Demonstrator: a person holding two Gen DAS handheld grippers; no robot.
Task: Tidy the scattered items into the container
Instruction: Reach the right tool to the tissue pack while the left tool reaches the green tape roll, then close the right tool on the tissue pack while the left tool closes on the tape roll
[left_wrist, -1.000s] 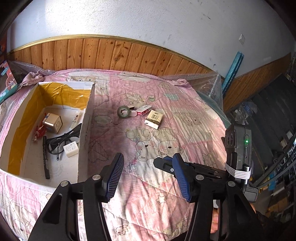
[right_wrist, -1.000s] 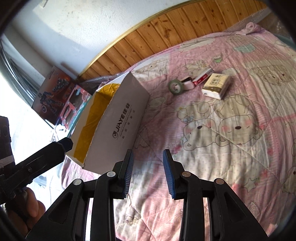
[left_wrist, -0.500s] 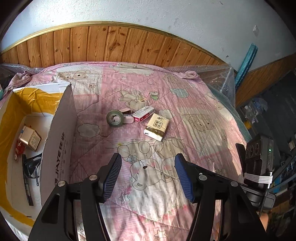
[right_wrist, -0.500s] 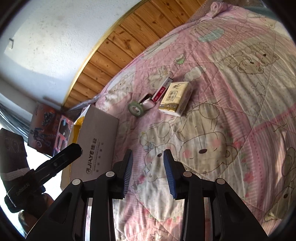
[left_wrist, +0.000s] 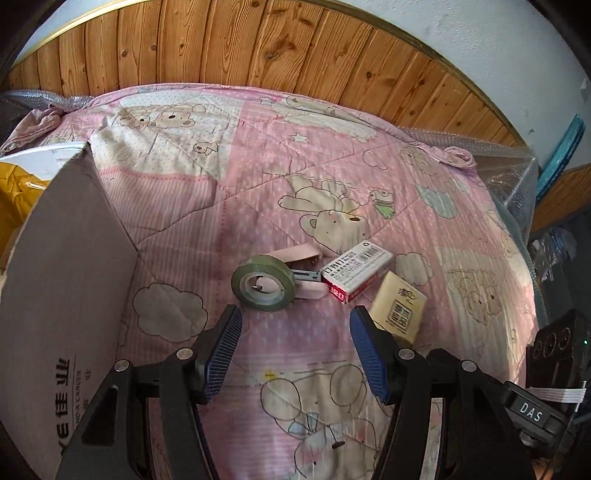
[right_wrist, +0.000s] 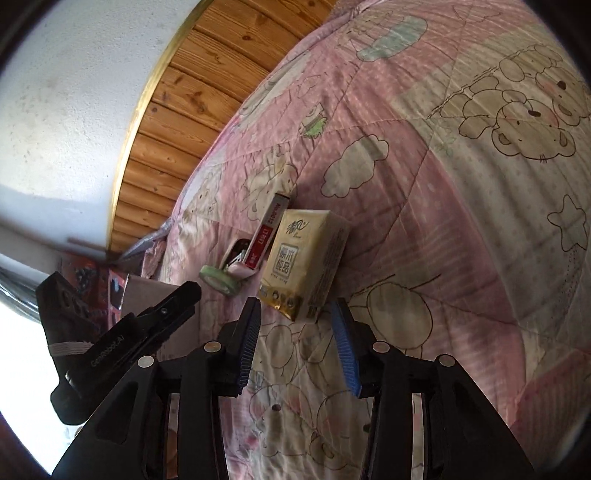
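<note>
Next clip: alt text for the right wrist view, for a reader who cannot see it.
The right tool, open and empty, points at a yellow tissue pack lying just ahead on a pink bear-print quilt. Beyond the pack lie a red-and-white box, a pink stapler and a green tape roll. The left tool enters from the left.

I count one tape roll (left_wrist: 264, 282), one staple box (left_wrist: 356, 270), one tissue pack (left_wrist: 399, 308), one pink stapler (left_wrist: 308, 275), one cardboard box (left_wrist: 62, 295)
</note>
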